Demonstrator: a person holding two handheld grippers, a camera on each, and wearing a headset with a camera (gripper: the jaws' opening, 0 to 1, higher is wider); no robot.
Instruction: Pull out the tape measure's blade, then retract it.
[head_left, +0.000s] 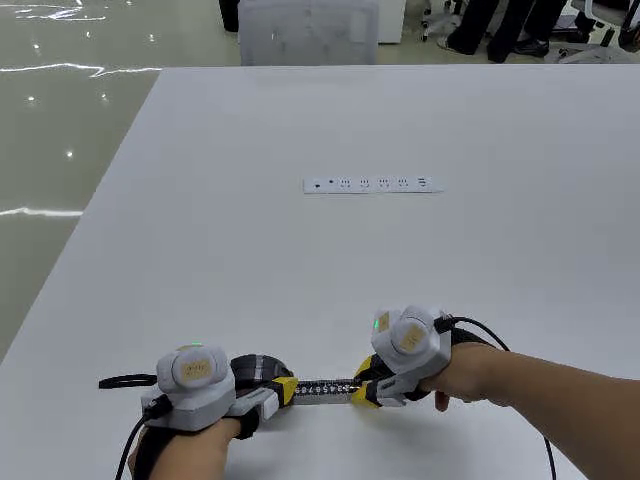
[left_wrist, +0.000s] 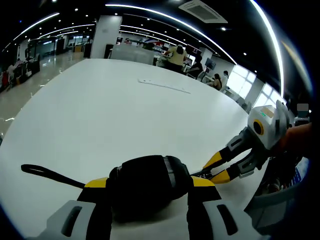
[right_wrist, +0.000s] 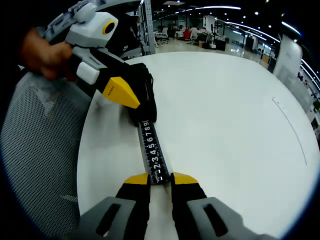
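- The left gripper (left_wrist: 150, 184) is clenched across the rounded black tape measure case (head_left: 258, 368), with a yellow-tipped jaw on each flank. It pins the case on the white table (head_left: 300, 270) near the front edge. I judge this is the anchor, so the case does not slide when the blade is drawn
- The right gripper (right_wrist: 160, 178) is closed on the free end of the narrow black blade with white numerals (right_wrist: 149, 142), with one jaw at each side of it, by the lowest numbers. A short run of blade spans the gap between the two grippers, lying low along the tabletop
- The grippers face each other in line, which should keep the pull straight out of the case mouth. By my reading the extension has barely begun, and retraction is yet to come
- The case's thin black wrist strap (left_wrist: 47, 174) trails off on the side opposite the blade, clear of the pull
- A flat white power strip (head_left: 372, 184) lies well apart toward the table's middle, and a grey mesh chair (right_wrist: 35, 150) sits beyond the table edge. Nothing lies in the line of the pull
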